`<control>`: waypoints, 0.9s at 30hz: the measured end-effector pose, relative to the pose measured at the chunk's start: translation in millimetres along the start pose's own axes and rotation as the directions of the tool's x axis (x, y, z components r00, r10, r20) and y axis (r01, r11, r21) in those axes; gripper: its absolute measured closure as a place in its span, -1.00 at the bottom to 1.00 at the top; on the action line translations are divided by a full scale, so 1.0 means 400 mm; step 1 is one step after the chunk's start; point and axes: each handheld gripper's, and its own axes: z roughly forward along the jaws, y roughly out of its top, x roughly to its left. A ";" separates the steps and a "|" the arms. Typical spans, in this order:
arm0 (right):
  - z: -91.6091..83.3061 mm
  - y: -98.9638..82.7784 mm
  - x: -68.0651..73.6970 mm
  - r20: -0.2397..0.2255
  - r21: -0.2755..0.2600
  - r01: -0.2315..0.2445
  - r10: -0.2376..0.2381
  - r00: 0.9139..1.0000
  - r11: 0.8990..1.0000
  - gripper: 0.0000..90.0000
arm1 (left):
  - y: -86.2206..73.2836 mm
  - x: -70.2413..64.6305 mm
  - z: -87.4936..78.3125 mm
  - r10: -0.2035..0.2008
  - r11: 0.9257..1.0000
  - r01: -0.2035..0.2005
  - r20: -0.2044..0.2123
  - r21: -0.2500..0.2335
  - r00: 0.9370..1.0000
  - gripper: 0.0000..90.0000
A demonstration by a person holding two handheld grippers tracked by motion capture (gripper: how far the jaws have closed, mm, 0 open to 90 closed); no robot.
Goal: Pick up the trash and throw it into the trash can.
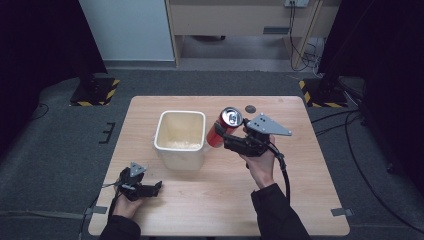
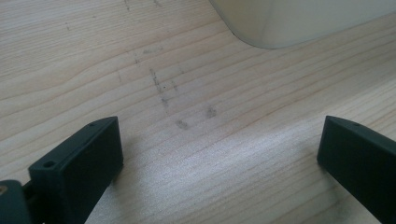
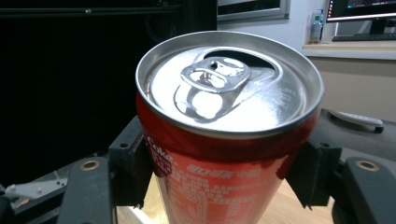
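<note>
The lower part of the red can (image 3: 224, 140) is cut off by the bottom edge of the right gripper view, and its small printed text is too blurred to read beyond the word "Coke". In the high view the right gripper (image 1: 226, 134) and the person's right hand (image 1: 261, 165) cover most of the can's near side, so only its silver top and a strip of red body show. In the left gripper view the cream bin (image 2: 299, 21) is cut off at the top edge, with just a rounded lower corner in sight.

The wooden table (image 1: 300, 200) has wide bare room along its near edge and on its right side. The bin (image 1: 180, 137) stands left of centre, and the can is held just right of its rim, above the table and tilted. A small dark disc (image 1: 250, 108) lies near the far edge. The left gripper (image 1: 145, 189) sits low at the near left corner, close to the table's near edge, well apart from the bin.

The can has a red body with white lettering and a silver lid; its pull tab is lifted and the mouth is open. The right gripper's jaws are closed against the can's two sides, just below the lid. The left gripper's jaws stand wide apart over bare wood with faint grey scuff marks (image 2: 180, 112), holding nothing.
</note>
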 end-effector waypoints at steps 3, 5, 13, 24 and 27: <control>0.027 0.010 0.011 -0.004 0.000 0.013 -0.013 1.000 1.000 -0.25 | 0.000 0.000 0.000 0.001 1.000 -0.001 0.000 0.000 1.000 -1.00; 0.048 0.016 0.020 -0.009 0.000 0.012 -0.012 1.000 1.000 -0.25 | 0.000 0.000 0.000 0.001 1.000 -0.001 0.001 0.000 1.000 -1.00; 0.127 0.017 0.048 -0.020 0.022 0.022 -0.021 1.000 1.000 -0.25 | 0.001 0.001 0.001 0.003 1.000 -0.003 0.003 0.000 1.000 -1.00; 0.211 -0.011 0.064 -0.005 0.061 0.024 -0.024 1.000 0.998 -0.25 | 0.001 0.001 0.001 0.003 1.000 -0.003 0.003 0.000 1.000 -1.00; 0.230 -0.025 0.063 0.004 0.080 0.019 -0.019 1.000 0.997 -0.25 | 0.001 0.001 0.001 0.003 1.000 -0.003 0.003 0.000 1.000 -1.00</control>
